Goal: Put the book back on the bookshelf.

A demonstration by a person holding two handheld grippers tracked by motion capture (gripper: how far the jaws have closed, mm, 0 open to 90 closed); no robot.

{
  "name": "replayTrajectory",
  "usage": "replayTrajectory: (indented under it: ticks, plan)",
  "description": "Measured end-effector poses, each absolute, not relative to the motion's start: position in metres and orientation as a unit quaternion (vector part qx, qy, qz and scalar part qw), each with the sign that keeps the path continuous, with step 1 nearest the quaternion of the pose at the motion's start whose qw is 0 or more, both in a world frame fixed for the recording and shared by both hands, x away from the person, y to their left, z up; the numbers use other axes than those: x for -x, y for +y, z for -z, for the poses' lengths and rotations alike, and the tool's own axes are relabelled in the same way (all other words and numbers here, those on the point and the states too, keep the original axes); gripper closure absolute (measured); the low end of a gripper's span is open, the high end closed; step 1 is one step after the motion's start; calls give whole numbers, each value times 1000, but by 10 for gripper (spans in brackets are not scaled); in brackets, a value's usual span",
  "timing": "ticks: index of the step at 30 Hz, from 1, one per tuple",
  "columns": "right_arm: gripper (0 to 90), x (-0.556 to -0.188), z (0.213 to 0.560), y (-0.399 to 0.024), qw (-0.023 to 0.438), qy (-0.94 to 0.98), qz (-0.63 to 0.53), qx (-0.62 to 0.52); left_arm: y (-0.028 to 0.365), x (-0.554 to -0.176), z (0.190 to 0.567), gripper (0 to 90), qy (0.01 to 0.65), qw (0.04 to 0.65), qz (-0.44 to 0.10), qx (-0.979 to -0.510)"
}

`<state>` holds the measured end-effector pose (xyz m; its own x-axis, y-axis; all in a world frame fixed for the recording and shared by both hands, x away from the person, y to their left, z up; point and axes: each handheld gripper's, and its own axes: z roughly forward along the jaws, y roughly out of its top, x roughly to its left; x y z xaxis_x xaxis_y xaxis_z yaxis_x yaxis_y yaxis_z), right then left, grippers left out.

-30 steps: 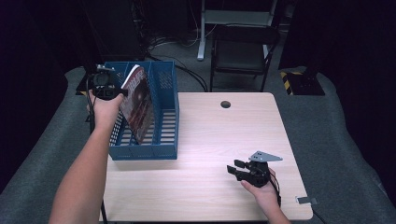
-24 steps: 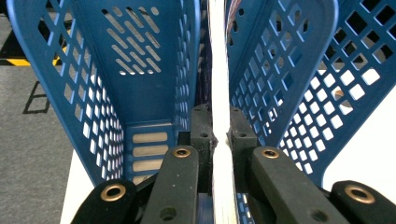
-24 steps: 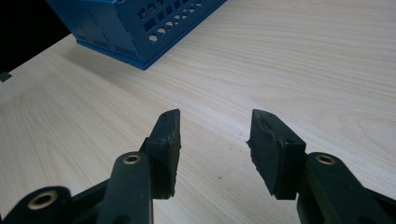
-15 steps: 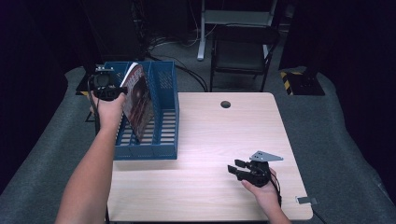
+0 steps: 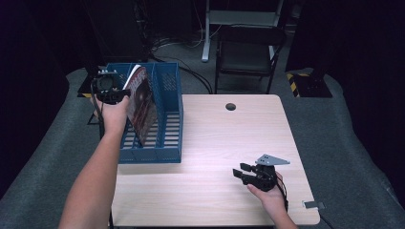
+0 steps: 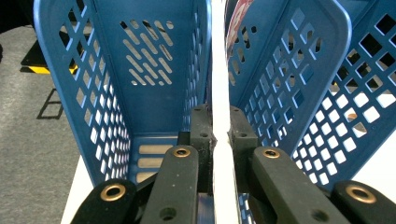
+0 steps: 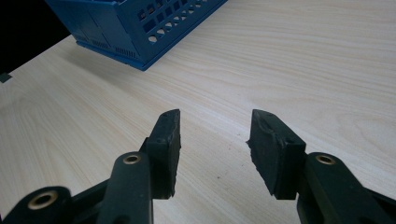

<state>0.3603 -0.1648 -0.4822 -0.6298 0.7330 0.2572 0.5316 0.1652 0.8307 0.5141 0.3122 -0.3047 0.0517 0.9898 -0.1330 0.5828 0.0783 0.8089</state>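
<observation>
A blue perforated file rack [image 5: 165, 129] stands on the left part of the wooden table [image 5: 219, 143]. A thin book or magazine with a dark red cover [image 5: 141, 102] leans tilted inside the rack. My left gripper [image 5: 109, 88] is above the rack's far left end, shut on the book's white edge [image 6: 218, 93]; the left gripper view shows both jaws pressed on that edge between the rack's dividers [image 6: 289, 79]. My right gripper [image 5: 241, 172] rests low near the table's front right, open with nothing between its jaws [image 7: 212, 140].
A round cable hole [image 5: 230, 106] lies near the table's far edge. A black chair [image 5: 248, 52] stands behind the table. Grey padding [image 5: 348, 157] surrounds the table. A small metal tab [image 5: 314, 204] sits at the front right corner. The rack's corner [image 7: 140, 28] lies ahead of the right gripper.
</observation>
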Motion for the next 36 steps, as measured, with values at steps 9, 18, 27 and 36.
replayTrajectory:
  ticks: [9,18,27,36]
  plan:
    - [532,-360,482,-165,102,756,-493,-418,314,-517,309,771,627,379,-250,-633]
    - [532,-361,482,-165,101,759,-491,-416,310,-518,310,686,627,372,-242,-641]
    - [532,-361,482,-164,101,759,-492,-414,307,-516,310,552,622,376,-237,-644]
    - [532,-361,483,-163,98,759,-491,-417,305,-516,311,486,622,372,-228,-650]
